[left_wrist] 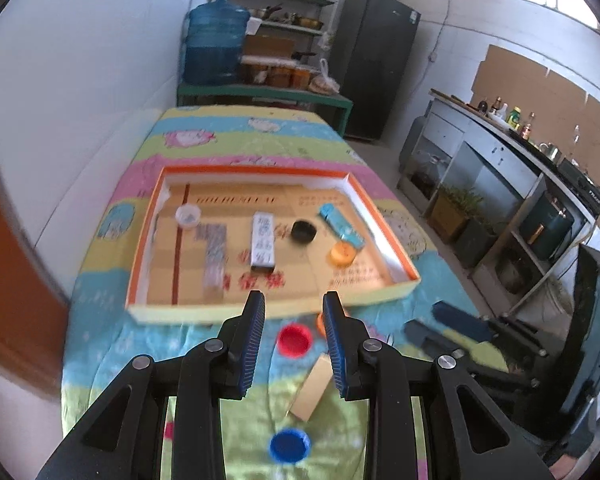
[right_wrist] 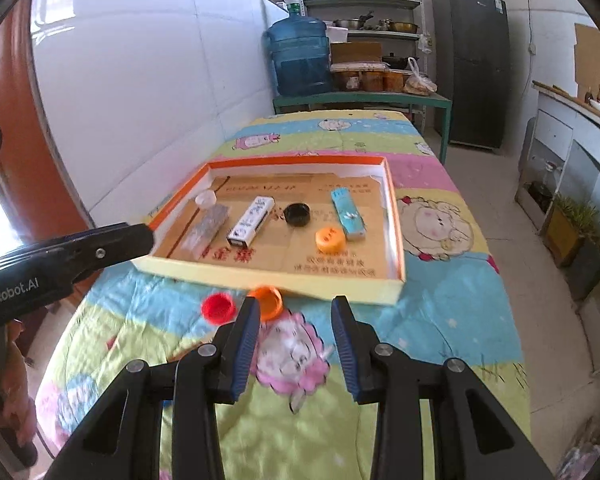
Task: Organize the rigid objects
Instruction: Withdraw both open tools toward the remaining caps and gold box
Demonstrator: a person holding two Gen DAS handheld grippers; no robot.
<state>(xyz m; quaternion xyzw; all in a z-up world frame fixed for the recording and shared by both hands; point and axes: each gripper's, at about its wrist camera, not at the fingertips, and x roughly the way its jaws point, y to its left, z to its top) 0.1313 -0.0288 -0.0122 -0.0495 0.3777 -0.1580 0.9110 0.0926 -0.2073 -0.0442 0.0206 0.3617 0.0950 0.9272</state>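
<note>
An orange-rimmed shallow tray (left_wrist: pixel 180 314) (right_wrist: pixel 260 276) lies on the cartoon-print cloth. It holds a white cap (left_wrist: pixel 188 216), a silver box (left_wrist: pixel 214 248), a white box (left_wrist: pixel 263 246), a black cap (left_wrist: pixel 303 231), a teal box (left_wrist: pixel 340 224) and an orange cap (left_wrist: pixel 342 254). My left gripper (left_wrist: pixel 294 304) hangs open and empty over a red cap (left_wrist: pixel 295 339), just before the tray's front wall. A second orange cap (right_wrist: pixel 266 300) sits by the left finger of my right gripper (right_wrist: pixel 295 304), which is also open and empty. A tan box (left_wrist: pixel 314 388) and a blue cap (left_wrist: pixel 290 445) lie nearer.
A white wall runs along the table's left side. Behind the table stand a green bench with a blue water jug (right_wrist: pixel 300 56), shelves and a dark fridge (right_wrist: pixel 474 64). Counters line the right wall. The left gripper (right_wrist: pixel 144 236) reaches in beside the tray's left corner.
</note>
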